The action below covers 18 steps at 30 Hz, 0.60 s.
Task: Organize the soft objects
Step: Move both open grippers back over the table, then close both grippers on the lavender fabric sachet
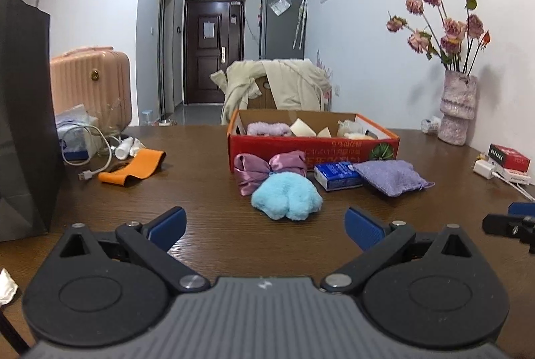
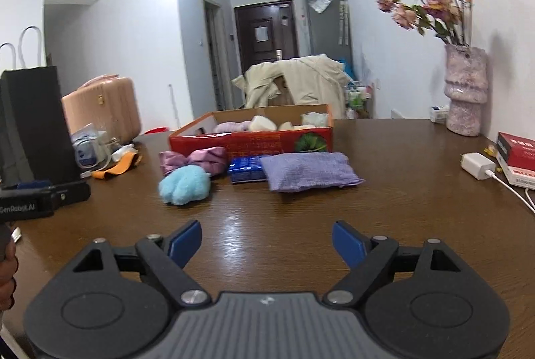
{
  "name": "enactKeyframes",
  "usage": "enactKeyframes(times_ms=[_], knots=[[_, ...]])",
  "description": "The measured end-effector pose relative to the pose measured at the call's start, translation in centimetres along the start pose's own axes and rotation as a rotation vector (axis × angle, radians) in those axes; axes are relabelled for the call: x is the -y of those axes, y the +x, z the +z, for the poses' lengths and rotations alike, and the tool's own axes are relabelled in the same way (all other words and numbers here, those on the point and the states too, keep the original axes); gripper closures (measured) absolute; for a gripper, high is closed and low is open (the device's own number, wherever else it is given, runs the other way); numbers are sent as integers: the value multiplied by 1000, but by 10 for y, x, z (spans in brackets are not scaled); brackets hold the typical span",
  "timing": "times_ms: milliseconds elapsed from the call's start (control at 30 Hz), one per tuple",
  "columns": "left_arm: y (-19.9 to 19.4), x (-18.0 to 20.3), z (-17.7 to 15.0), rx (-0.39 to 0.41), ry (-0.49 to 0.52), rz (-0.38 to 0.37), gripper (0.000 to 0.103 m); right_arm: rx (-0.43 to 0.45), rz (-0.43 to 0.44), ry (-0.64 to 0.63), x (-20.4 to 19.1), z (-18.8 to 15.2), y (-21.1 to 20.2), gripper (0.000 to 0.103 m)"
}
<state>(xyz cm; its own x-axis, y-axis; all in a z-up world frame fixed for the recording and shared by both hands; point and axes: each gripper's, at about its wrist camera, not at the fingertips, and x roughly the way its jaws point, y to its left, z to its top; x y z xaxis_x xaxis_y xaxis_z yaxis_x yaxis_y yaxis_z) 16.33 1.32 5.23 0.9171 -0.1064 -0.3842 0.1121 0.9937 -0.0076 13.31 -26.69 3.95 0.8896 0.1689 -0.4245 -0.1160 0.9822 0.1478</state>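
left gripper (image 1: pixel 265 227) held low over the brown table (image 1: pixel 200 205), jaws spread as wide as could be, nothing between the blue pads (image 1: pixel 169 223), nothing touched; aimed toward the fluffy light-blue plush (image 1: pixel 287 196), which lay a little ahead on the wood, apart from the pads; right gripper (image 2: pixel 266 245) likewise over the table, jaws well apart though a shade narrower than the left's, bare tabletop between its pads (image 2: pixel 347 245), nothing gripped or touched; seen also at the right edge of the left view as a black piece with a blue tip (image 1: pixel 511 223).

just behind the plush, touching it, a shiny mauve satin bow (image 1: pixel 269 170); beside that a blue tissue pack (image 1: pixel 337 176) and, to its right, a lilac knitted pouch (image 1: pixel 389 175) lying flat, overlapping the pack's edge; all three close against the front wall of a red cardboard box (image 1: pixel 312 150), open on top; inside it a fuzzy lilac piece (image 1: pixel 269 128), pale cream sponge-like wedges (image 1: pixel 302 127) and some whitish soft lumps (image 1: pixel 349 128) toward its right end.

off to the left on the table, an orange band (image 1: pixel 133 170), well apart from the box; further left a black paper bag (image 1: pixel 25 111) standing upright; a vase of dried pink flowers (image 1: pixel 456 106) at the far right by the wall.
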Motion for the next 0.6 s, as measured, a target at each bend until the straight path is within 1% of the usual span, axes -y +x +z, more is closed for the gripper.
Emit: enactKeyframes(times_ms=[133, 200, 300, 400, 467, 533, 600], knots=[[27, 8, 9, -34, -38, -11, 0, 4, -32, 8, 19, 15, 18, 19], [46, 16, 16, -74, -80, 10, 0, -1, -41, -6, 28, 24, 33, 19], [73, 34, 25, -94, -138, -44, 0, -20, -38, -28, 45, 39, 66, 19], [99, 62, 34, -94, -133, -89, 0, -43, -27, -10, 60, 54, 100, 21], [120, 84, 40, -104, -99, -115, 0, -47, -38, 8, 69, 65, 121, 25], [139, 104, 45, -110, -68, -129, 2, -33, -39, 6, 74, 74, 141, 25], [162, 118, 48, -132, -72, -143, 4, -40, -40, 7, 81, 82, 165, 25]])
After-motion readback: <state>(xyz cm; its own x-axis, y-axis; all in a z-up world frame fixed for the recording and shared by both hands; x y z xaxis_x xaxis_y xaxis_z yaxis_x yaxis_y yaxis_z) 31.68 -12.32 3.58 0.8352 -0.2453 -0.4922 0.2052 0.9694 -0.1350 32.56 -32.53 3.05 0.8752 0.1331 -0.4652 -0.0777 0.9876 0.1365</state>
